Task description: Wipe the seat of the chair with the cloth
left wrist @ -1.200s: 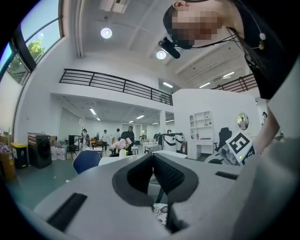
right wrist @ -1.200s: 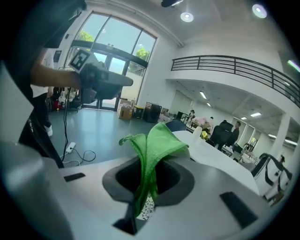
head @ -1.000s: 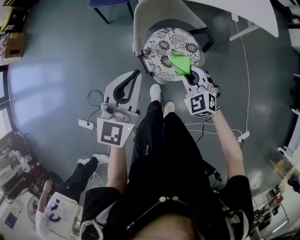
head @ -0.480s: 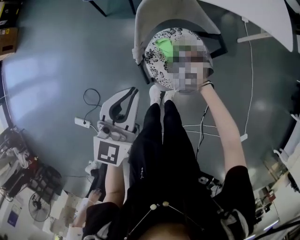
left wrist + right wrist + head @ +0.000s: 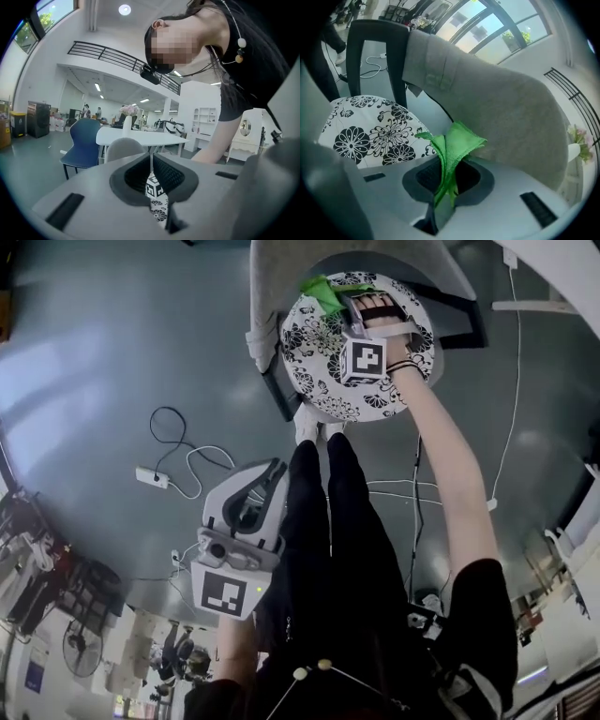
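The chair's round seat (image 5: 323,381) has a white cushion with a black flower print; it shows again in the right gripper view as the seat (image 5: 370,133). My right gripper (image 5: 349,307) reaches over the seat's far part, shut on a green cloth (image 5: 323,292), whose folds stick up out of the jaws as the cloth (image 5: 452,145). The cloth's free end lies near the seat's back edge by the grey backrest (image 5: 497,112). My left gripper (image 5: 255,507) hangs low beside the person's legs, jaws closed with nothing between them, away from the chair.
A white power strip (image 5: 155,477) with a looped black cable lies on the grey floor left of the chair. More cables (image 5: 511,381) run on the right. A white table (image 5: 553,273) stands at the top right. The person's feet (image 5: 317,427) stand at the seat's front.
The right gripper has carried the green cloth from the seat's near right side up toward its far left edge. The left gripper has dropped lower, beside the legs.
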Demonstrator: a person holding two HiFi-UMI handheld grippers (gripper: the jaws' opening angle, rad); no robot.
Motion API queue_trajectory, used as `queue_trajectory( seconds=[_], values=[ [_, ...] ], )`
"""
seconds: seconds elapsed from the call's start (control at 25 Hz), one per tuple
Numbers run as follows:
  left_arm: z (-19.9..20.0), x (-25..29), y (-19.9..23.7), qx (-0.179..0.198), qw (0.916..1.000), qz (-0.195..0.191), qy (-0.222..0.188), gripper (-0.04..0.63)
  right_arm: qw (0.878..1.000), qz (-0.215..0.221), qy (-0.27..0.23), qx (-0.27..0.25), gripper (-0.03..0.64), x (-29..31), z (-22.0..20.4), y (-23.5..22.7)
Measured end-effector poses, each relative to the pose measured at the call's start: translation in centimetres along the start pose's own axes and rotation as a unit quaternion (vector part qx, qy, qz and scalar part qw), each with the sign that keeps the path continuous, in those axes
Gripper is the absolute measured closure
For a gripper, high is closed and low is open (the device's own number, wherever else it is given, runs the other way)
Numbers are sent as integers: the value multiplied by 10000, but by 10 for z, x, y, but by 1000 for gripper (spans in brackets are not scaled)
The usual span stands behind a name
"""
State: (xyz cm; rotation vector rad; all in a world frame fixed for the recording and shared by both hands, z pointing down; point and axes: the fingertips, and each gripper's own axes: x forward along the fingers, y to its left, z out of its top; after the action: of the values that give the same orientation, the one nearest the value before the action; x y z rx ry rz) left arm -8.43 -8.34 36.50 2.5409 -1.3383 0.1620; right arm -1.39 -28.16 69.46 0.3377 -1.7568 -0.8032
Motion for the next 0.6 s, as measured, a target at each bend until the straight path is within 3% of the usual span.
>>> queue_trajectory(
  seconds=[0.32,0.6],
  values=[
    [-15,9,10,-217,9996,179,7,588,9979,404,209,464,568,51,-25,19],
    [-18,21,26,59,9994,356,3,588,9974,600,89,387,567,44,-10,42]
  ],
)
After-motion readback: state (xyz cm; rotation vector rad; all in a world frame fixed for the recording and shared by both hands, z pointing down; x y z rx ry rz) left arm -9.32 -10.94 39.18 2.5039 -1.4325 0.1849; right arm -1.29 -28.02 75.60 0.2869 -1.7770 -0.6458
